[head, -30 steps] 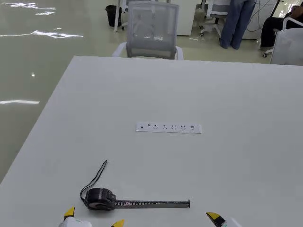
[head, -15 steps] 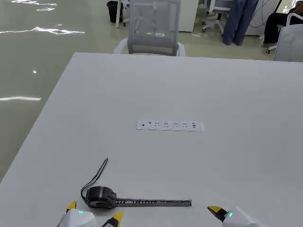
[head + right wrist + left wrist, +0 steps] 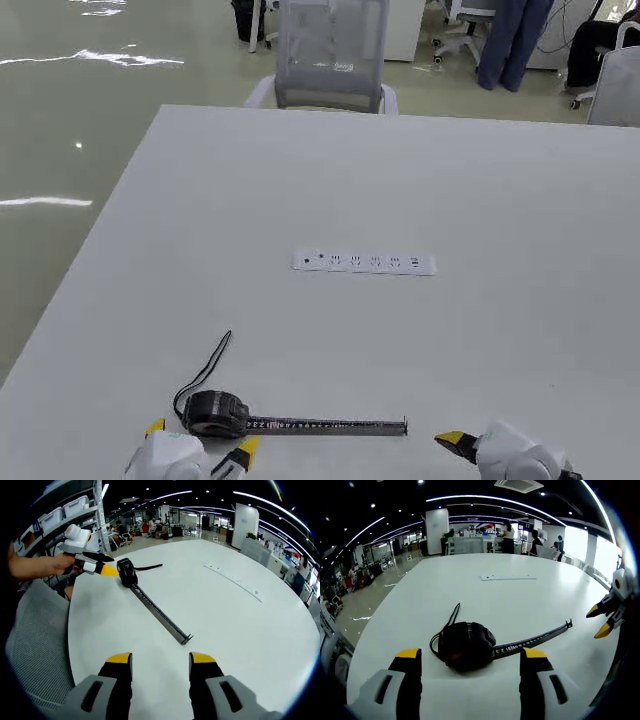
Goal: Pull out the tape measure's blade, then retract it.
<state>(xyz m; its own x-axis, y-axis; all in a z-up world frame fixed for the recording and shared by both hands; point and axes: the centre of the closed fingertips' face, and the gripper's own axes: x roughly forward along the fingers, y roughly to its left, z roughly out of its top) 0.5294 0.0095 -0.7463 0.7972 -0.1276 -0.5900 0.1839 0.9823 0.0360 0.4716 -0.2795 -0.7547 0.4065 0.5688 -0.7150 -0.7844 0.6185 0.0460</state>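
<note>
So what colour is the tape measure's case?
The tape measure's case is black, clearest in the left gripper view.

Your tape measure (image 3: 213, 413) lies well nearer you than the power strip (image 3: 364, 262). It has a black case, its black wrist cord (image 3: 208, 368) trails toward the strip, and its blade (image 3: 330, 427) is pulled out straight, parallel to the strip.

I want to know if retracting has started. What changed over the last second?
Both have edged forward: the left gripper toward the tape measure, the right gripper toward the blade's free end. Both are open and hold nothing. The tape measure has not shifted on the table, its blade out as far as before; the power strip stayed too.
</note>
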